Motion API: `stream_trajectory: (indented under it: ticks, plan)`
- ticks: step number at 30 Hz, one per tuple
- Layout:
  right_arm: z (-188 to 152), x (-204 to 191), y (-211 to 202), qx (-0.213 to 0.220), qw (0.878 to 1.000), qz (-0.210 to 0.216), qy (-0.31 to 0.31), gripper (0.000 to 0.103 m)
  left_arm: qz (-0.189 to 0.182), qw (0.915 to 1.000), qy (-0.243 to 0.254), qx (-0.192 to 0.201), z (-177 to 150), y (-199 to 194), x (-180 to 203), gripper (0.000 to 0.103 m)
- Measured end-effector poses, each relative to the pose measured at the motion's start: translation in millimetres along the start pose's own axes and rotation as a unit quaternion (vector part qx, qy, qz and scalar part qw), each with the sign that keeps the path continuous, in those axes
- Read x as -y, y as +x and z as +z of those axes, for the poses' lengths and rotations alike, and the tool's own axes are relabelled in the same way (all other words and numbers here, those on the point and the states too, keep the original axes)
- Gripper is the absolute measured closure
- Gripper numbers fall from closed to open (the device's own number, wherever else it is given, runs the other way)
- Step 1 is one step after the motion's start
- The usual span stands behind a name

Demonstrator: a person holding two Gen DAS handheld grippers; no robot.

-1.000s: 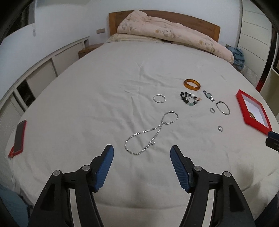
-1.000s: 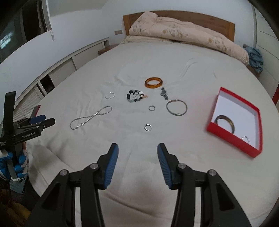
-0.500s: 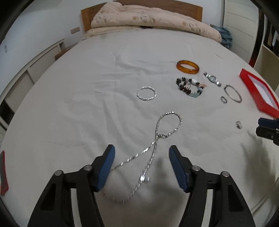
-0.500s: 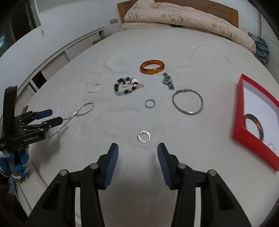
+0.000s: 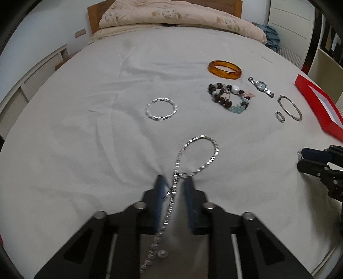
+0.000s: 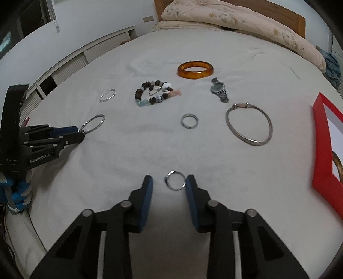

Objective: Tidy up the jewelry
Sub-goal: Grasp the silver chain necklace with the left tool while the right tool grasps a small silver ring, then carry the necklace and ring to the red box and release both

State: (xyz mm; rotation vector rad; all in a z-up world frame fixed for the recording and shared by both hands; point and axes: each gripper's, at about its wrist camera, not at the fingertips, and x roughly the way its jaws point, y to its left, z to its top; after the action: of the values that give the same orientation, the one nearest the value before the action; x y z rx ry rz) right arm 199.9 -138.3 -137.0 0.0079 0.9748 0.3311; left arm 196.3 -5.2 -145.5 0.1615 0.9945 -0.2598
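My left gripper [image 5: 174, 182] is down on the bed, its jaws narrowed around the silver chain necklace [image 5: 199, 150] that runs between them; the blur hides whether they pinch it. It also shows in the right wrist view [image 6: 70, 134] at the necklace loop [image 6: 94, 123]. My right gripper [image 6: 169, 182] is open with a small silver ring [image 6: 175, 182] lying between its fingers. The red box [image 6: 321, 150] sits to the right, holding a bangle.
On the white bedsheet [image 6: 150, 53] lie an amber bangle [image 6: 195, 69], a bead bracelet [image 6: 153, 94], a watch [image 6: 219, 89], a thin silver bangle [image 6: 249, 124], a second ring [image 6: 189, 120] and a twisted silver bracelet [image 5: 161, 108]. A folded quilt [image 5: 171, 15] lies at the headboard.
My left gripper moved forward and down over the necklace and its jaws closed in around the chain. My right gripper moved forward and now straddles the small ring.
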Motion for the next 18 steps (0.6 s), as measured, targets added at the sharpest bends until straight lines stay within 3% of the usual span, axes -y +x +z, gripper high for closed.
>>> stream_trajectory:
  ticks: [2, 11, 18]
  plan:
    - [0.4, 2.0, 1.5, 0.001, 1.000, 0.000, -0.003, 0.083, 0.000, 1.0000, 0.002, -0.003, 2.2, 0.4, 5.2, 0.101]
    - [0.7, 2.8, -4.9, 0.006, 1.000, 0.015, -0.005, 0.084, 0.014, 0.9992, -0.036, -0.005, 8.6, -11.4, 10.6, 0.101]
    - [-1.9, -4.0, -40.4, 0.028, 0.999, 0.019, -0.002, 0.084, 0.017, 0.9988, -0.043, 0.015, 15.0, -43.9, 24.3, 0.101]
